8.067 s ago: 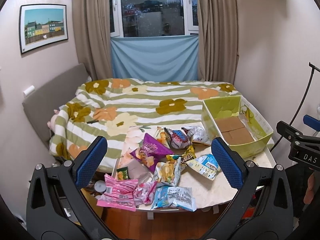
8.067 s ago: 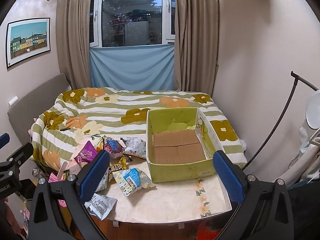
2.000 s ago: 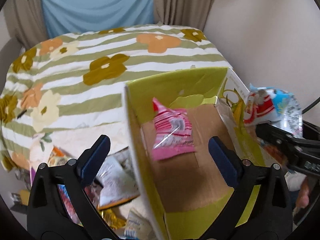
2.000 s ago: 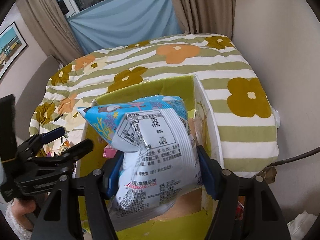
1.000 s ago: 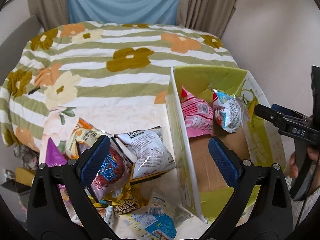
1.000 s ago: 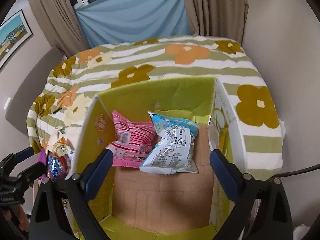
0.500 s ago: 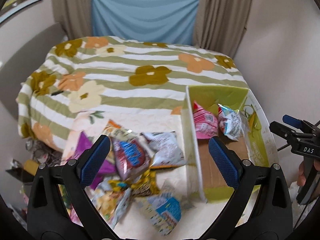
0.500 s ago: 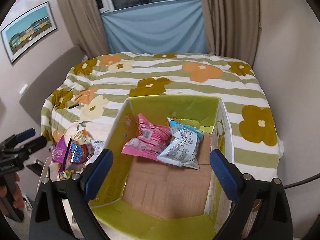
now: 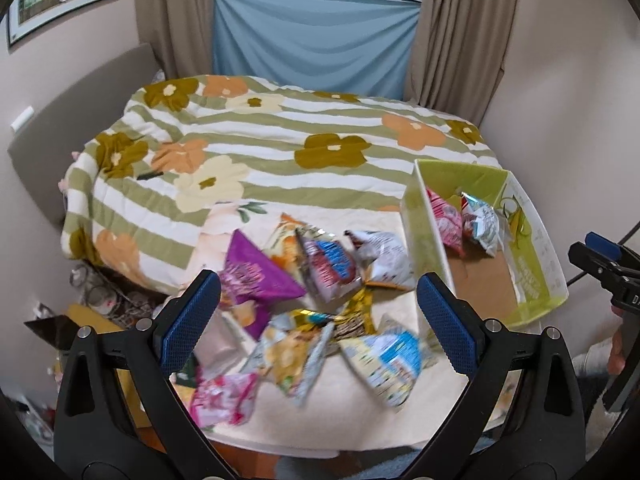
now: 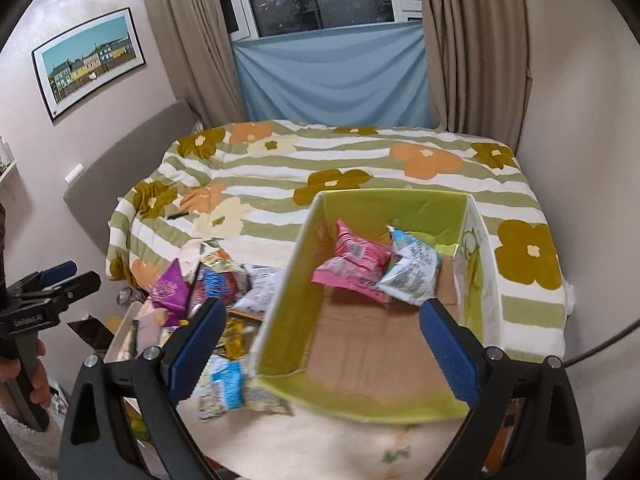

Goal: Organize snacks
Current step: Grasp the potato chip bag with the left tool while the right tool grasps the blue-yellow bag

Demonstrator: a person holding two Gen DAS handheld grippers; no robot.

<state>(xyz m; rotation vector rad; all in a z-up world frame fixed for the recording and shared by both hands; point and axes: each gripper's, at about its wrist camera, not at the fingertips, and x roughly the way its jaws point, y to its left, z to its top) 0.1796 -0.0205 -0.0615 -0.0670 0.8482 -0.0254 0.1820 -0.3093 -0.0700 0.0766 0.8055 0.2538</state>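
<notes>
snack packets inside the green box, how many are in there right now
2. A pink striped foil packet lies at the far end of the green cardboard box, toward its left wall; a blue-and-white foil packet lies against the pink one's right side. Nothing seems hidden.

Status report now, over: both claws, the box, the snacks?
Left claw open, right claw open, both empty. Box: pink bag, blue bag inside. Snack pile on table, nothing blocking.
</notes>
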